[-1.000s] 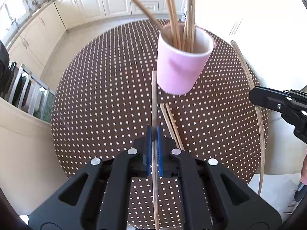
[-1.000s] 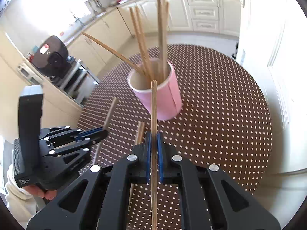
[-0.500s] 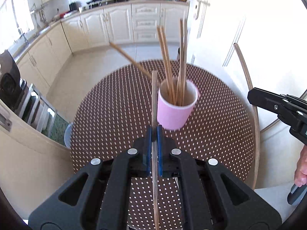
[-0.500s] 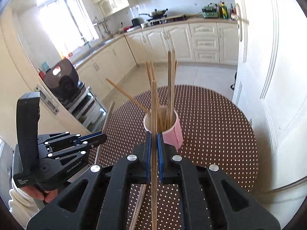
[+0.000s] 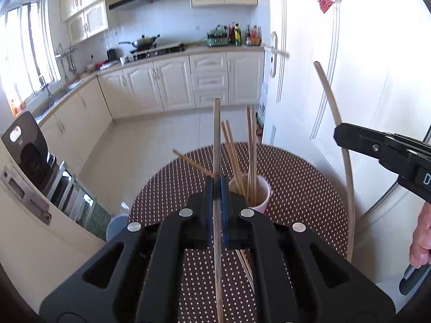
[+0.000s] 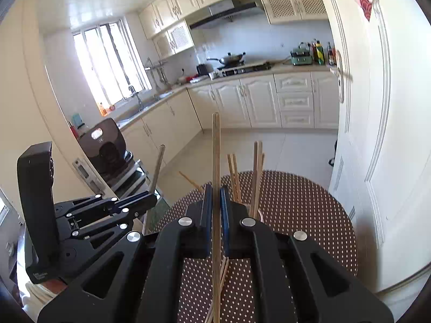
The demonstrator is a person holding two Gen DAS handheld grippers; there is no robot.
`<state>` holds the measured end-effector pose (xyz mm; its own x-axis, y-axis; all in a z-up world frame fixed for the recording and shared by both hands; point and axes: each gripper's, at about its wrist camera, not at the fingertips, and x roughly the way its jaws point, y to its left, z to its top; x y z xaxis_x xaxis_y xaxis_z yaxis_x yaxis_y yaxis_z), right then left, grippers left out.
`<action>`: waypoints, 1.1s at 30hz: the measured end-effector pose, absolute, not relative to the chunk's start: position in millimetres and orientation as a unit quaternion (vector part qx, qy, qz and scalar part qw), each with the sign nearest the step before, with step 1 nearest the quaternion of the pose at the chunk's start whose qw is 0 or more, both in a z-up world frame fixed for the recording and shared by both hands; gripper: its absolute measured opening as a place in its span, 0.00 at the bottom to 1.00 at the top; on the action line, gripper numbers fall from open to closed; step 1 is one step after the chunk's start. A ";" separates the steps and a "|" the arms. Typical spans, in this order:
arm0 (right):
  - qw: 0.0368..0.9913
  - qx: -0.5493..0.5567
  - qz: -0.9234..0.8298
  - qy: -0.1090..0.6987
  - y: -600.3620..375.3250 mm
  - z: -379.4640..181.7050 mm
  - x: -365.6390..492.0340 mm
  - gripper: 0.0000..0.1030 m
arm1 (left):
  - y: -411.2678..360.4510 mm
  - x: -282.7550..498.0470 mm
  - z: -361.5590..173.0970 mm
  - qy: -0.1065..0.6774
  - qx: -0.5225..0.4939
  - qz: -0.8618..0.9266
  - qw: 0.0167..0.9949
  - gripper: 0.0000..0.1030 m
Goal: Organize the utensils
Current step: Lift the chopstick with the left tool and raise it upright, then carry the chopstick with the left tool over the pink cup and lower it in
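Note:
A pink cup (image 5: 260, 200) with several wooden chopsticks (image 5: 250, 150) standing in it sits on a round brown dotted table (image 5: 301, 188). My left gripper (image 5: 216, 185) is shut on a single chopstick (image 5: 216, 134) held high above the table, near the cup's left side. My right gripper (image 6: 215, 193) is shut on another chopstick (image 6: 215, 156), also raised; the cup (image 6: 259, 215) is mostly hidden behind its fingers. Loose chopsticks (image 5: 243, 261) lie on the table below. The right gripper (image 5: 340, 134) also shows in the left wrist view, and the left gripper (image 6: 153, 197) in the right wrist view.
A white door (image 5: 363, 94) stands close to the table's right side. Kitchen cabinets (image 5: 188, 80) line the far wall. A dark appliance (image 6: 107, 145) and a rack sit at the left. A person's hand (image 5: 420, 239) grips the right handle.
Both grippers have risen well above the table and tilted up, each keeping its chopstick. The cup now looks smaller and lower in both views.

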<state>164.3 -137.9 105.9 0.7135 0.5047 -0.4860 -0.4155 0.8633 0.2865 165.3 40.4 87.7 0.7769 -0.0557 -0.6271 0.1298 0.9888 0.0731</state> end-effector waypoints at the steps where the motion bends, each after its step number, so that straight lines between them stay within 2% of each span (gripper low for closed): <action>1: 0.925 0.077 0.248 0.276 -137.5 109.9 164.1 0.05 | 40.6 164.5 90.8 0.327 0.052 -0.054 0.942 0.06; 18: 0.968 0.067 0.209 0.122 -140.8 126.7 167.7 0.05 | 32.9 185.6 130.6 0.252 -0.003 -0.084 0.964 0.06; 33: 0.979 0.090 0.178 0.047 -150.5 95.5 203.7 0.05 | 42.7 234.3 109.9 0.183 -0.057 -0.052 0.980 0.06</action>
<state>203.7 -150.5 95.5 0.9324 0.3563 -0.0601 -0.3394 0.9207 0.1928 234.3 42.7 109.9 0.9276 -0.1236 -0.3526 0.0820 0.9880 -0.1306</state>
